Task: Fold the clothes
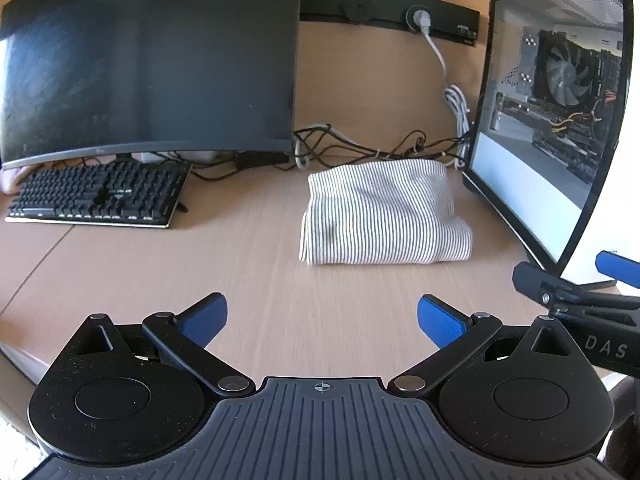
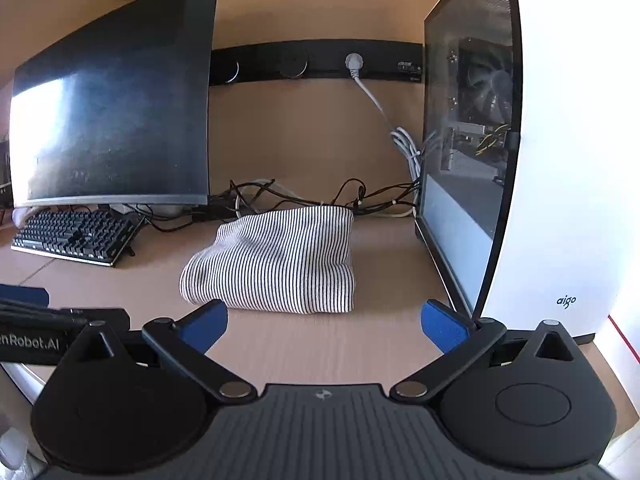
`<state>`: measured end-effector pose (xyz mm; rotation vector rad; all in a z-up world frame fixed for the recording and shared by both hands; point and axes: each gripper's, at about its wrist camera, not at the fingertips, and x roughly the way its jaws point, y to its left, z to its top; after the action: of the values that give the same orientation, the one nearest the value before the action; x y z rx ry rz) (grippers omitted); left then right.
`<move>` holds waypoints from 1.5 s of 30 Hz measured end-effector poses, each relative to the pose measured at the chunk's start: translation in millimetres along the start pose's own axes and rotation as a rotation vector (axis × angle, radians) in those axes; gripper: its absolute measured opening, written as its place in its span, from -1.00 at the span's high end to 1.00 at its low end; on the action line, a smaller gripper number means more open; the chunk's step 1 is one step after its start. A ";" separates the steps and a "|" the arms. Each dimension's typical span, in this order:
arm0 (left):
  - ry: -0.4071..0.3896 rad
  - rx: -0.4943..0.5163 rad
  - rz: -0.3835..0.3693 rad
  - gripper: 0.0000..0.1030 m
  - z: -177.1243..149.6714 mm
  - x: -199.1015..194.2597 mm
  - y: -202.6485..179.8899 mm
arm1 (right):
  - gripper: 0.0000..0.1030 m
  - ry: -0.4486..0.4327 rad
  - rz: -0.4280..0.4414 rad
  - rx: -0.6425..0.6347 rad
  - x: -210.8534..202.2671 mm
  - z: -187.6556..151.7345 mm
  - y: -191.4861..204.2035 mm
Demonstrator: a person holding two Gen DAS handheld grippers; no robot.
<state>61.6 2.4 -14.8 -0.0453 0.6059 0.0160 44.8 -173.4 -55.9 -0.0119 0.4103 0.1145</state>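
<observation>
A striped white-and-black garment (image 1: 384,212) lies folded into a compact rectangle on the wooden desk (image 1: 240,264); it also shows in the right wrist view (image 2: 276,260). My left gripper (image 1: 322,320) is open and empty, held above the desk a short way in front of the garment. My right gripper (image 2: 324,326) is open and empty, just in front of the garment's near edge. The right gripper's side (image 1: 580,300) shows at the right edge of the left wrist view. The left gripper's side (image 2: 48,320) shows at the left of the right wrist view.
A dark monitor (image 1: 152,60) and black keyboard (image 1: 100,196) stand at the back left. A white PC case with a glass side (image 1: 552,128) stands at the right, close to the garment. Tangled cables (image 1: 380,148) lie behind the garment along the wall.
</observation>
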 end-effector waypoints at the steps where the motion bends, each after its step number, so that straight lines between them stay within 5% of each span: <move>1: 0.001 0.001 0.003 -1.00 -0.1 0.1 -0.1 | -1.00 -0.001 0.001 0.002 -0.2 -0.2 0.0; 45: 0.032 -0.024 0.006 -1.00 -3.1 -0.4 7.5 | -1.00 0.026 0.008 0.002 0.1 -2.9 1.7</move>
<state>59.3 9.8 -17.3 -0.0672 0.6381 0.0282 43.6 -171.8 -58.5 -0.0094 0.4362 0.1221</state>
